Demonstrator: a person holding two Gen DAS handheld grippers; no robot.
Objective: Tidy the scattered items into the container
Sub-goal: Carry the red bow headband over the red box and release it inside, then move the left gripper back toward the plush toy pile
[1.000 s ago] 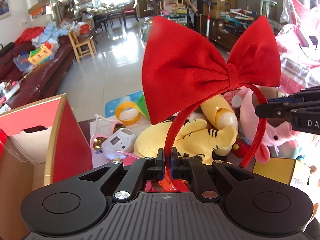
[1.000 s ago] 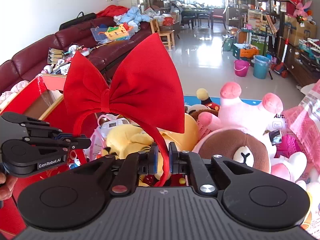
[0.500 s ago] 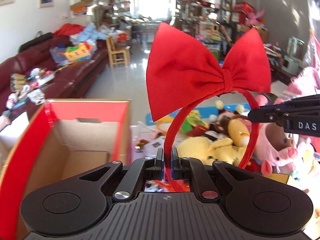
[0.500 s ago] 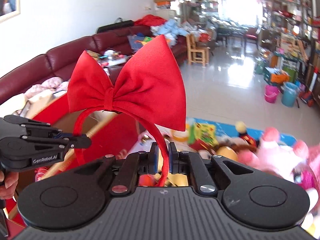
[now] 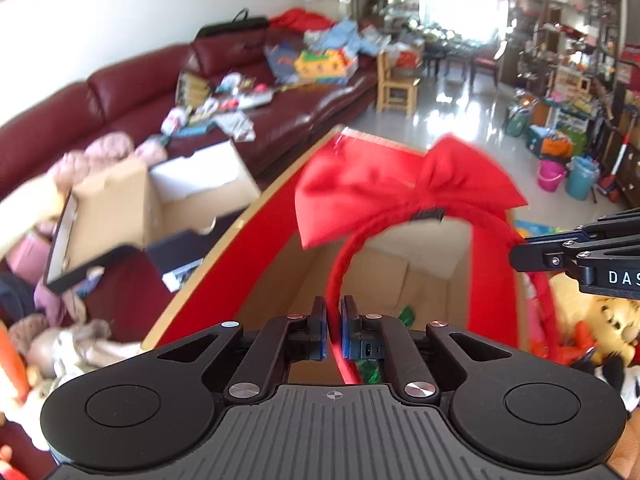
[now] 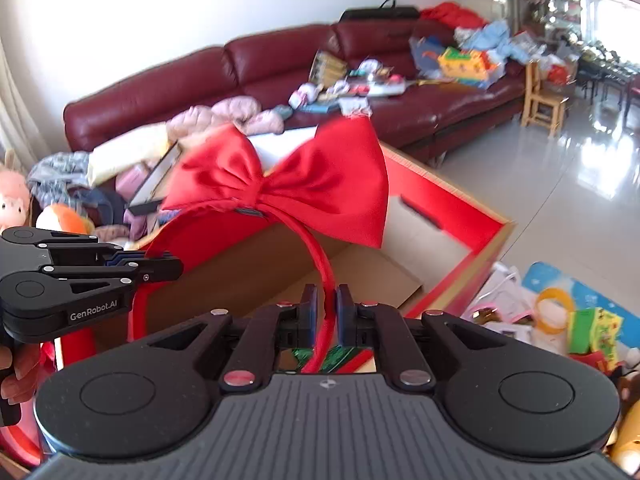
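Observation:
A red headband with a big red bow (image 5: 404,188) hangs between my two grippers. My left gripper (image 5: 333,332) is shut on one end of the band. My right gripper (image 6: 325,316) is shut on the other end. The bow (image 6: 296,184) is tilted forward over the open red cardboard box (image 5: 248,264), whose brown inside shows below it (image 6: 360,272). Something green lies at the box bottom under the fingers. The right gripper shows at the right edge of the left wrist view (image 5: 580,252), and the left gripper at the left of the right wrist view (image 6: 80,276).
A dark red sofa (image 6: 168,88) piled with clothes and toys runs behind the box. An open shoe box (image 5: 132,208) lies to its left. Plush toys (image 5: 592,328) and small toys on a blue mat (image 6: 560,312) lie to its right.
Both grippers have swung left with the headband, from above the plush toys to above the open box. The bow has tipped forward and lower.

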